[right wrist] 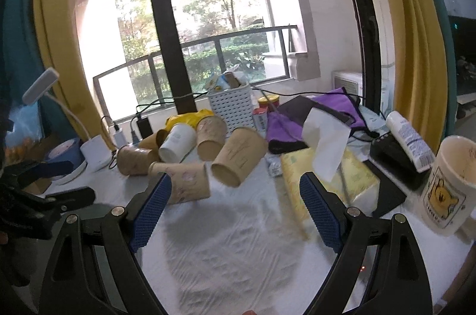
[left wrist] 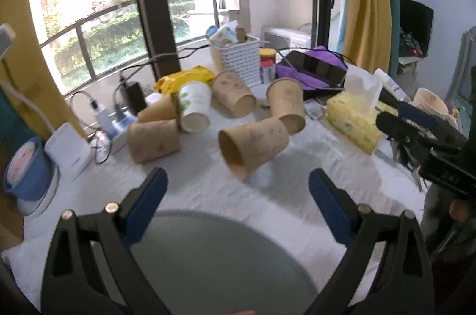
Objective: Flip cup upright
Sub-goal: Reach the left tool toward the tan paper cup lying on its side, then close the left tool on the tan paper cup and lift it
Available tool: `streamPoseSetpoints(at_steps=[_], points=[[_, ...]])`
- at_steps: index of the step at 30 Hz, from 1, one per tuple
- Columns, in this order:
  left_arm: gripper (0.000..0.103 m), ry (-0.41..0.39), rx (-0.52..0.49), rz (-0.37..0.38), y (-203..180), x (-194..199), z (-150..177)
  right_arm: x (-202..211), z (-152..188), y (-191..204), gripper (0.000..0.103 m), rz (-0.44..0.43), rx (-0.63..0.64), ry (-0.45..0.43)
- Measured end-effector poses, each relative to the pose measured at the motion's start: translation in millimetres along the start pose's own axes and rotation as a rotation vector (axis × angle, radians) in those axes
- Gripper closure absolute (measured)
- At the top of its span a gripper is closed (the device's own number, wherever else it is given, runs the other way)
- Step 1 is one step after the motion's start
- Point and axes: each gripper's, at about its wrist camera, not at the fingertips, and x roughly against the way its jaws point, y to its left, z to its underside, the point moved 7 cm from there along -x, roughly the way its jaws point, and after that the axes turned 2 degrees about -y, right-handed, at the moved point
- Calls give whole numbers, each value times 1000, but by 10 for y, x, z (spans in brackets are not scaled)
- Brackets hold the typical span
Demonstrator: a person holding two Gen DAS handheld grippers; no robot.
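The nearest brown paper cup (left wrist: 253, 147) lies on its side on the white tablecloth (left wrist: 208, 196), at twelve o'clock from the left gripper (left wrist: 238, 181), whose jaws are spread wide and hold nothing. Its long axis runs from seven to one o'clock, mouth nearest. The right gripper (right wrist: 235, 190), also released and empty, sees it at eleven o'clock. Both look about equally near.
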Motion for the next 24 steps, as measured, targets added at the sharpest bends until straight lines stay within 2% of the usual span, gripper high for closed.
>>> streamPoseSetpoints(at_steps=[6, 12, 18, 24], points=[[6, 68, -27, 16, -222, -508, -252, -204, -131, -252, 13, -13, -27, 33], [6, 121, -100, 32, -481, -999, -487, -330, -195, -486, 13, -27, -83, 48], [7, 170, -165, 39, -719, -1449, -655, -447, -217, -670, 13, 20, -116, 57], [7, 247, -196, 35, -837, -1822, -677, -568, -191, -832, 13, 66, -162, 85]])
